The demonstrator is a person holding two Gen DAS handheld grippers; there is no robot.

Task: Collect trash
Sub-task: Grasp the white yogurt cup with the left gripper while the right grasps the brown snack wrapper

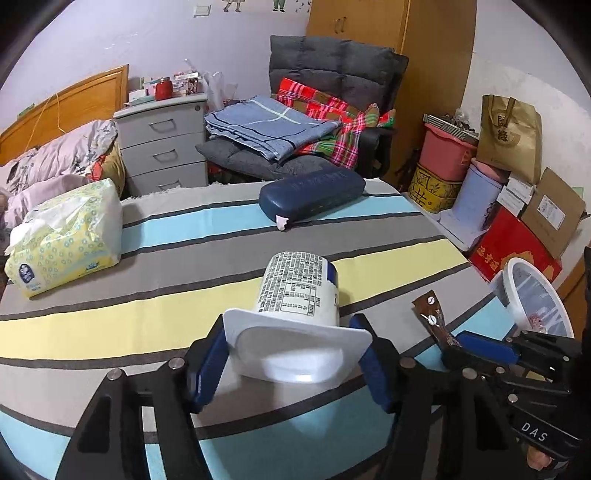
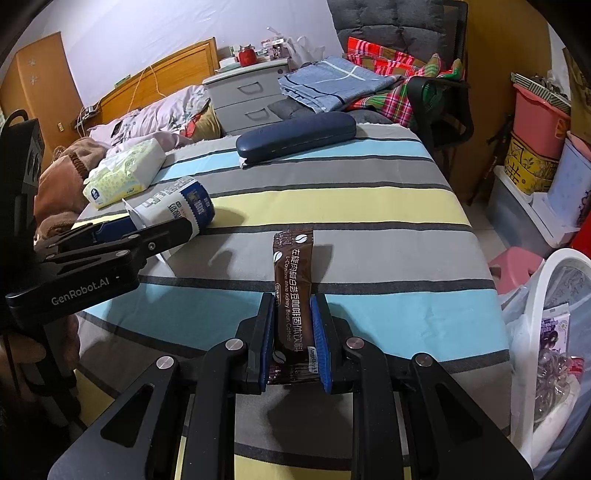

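Left tool (image 1: 295, 354) straddles the cup (image 1: 299, 295) at six o'clock, unclenched; it may roll away. Right tool (image 2: 291, 332) grips the sachet (image 2: 293, 280).

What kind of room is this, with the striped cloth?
Most likely a bedroom at home: a bed with a wooden headboard and rumpled bedding, a grey drawer unit, and a wardrobe.

Room: lilac walls (image 1: 110, 37); wooden headboard (image 1: 66, 107) at 10 o'clock; grey drawer unit (image 1: 162, 144) at 11; dark padded armchair (image 1: 332, 74) at 12; wooden wardrobe (image 1: 406, 37) at 1; pale tiled floor (image 2: 491, 236).
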